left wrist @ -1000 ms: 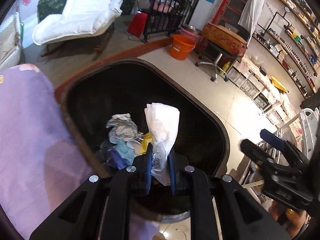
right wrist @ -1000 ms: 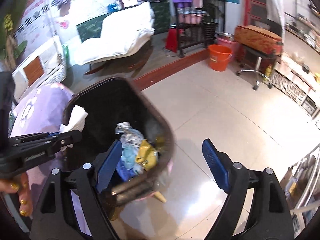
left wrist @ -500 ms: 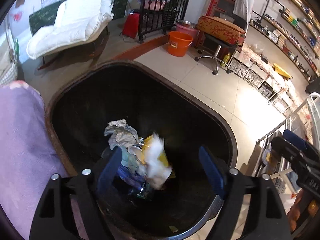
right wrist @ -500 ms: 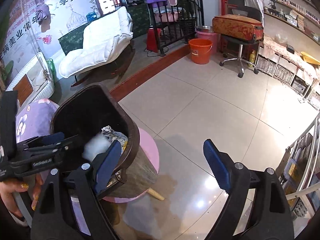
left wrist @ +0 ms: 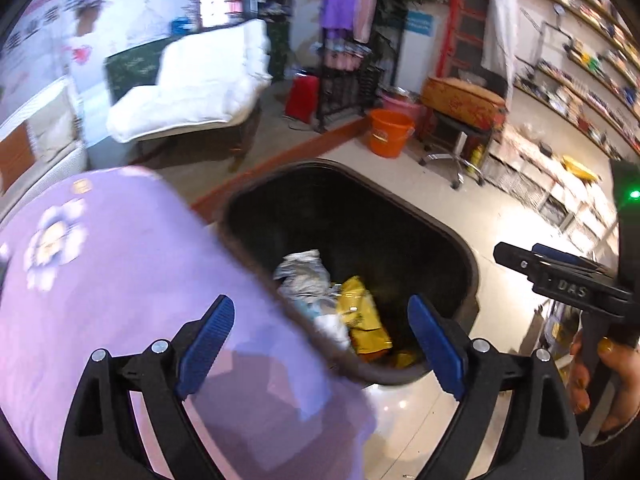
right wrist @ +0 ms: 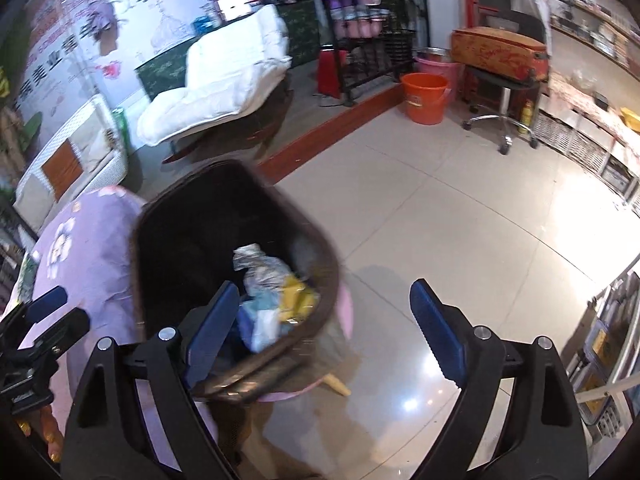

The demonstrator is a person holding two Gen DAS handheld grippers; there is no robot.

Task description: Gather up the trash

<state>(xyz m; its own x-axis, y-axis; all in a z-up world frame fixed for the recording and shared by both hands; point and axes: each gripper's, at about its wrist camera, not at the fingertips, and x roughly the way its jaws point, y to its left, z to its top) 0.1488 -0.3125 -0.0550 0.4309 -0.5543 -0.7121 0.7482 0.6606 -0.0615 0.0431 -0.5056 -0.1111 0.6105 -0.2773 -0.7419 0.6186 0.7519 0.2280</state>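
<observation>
A black trash bin (left wrist: 452, 240) stands beside a table with a purple cloth (left wrist: 100, 264). Inside it lie crumpled paper (left wrist: 300, 272), a yellow wrapper (left wrist: 362, 316) and a white tissue (left wrist: 332, 326). My left gripper (left wrist: 320, 336) is open and empty, above the near rim where bin and table meet. My right gripper (right wrist: 324, 320) is open and empty, held to the right of the bin (right wrist: 320, 248), its left finger over the bin's near corner. The right gripper also shows at the right edge of the left wrist view (left wrist: 560, 272).
A white lounge chair (left wrist: 200, 84), an orange bucket (left wrist: 390, 132), a rolling stool (left wrist: 456, 136) and a dark rack (left wrist: 348, 68) stand at the back. Shelves (left wrist: 580, 60) line the right wall. Tiled floor (right wrist: 460, 220) spreads right of the bin. A pink stool (right wrist: 346, 312) sits under the bin.
My left gripper opened and dropped the white tissue into the bin, then drew back and left over the purple table. My right gripper stayed open and shifted a little.
</observation>
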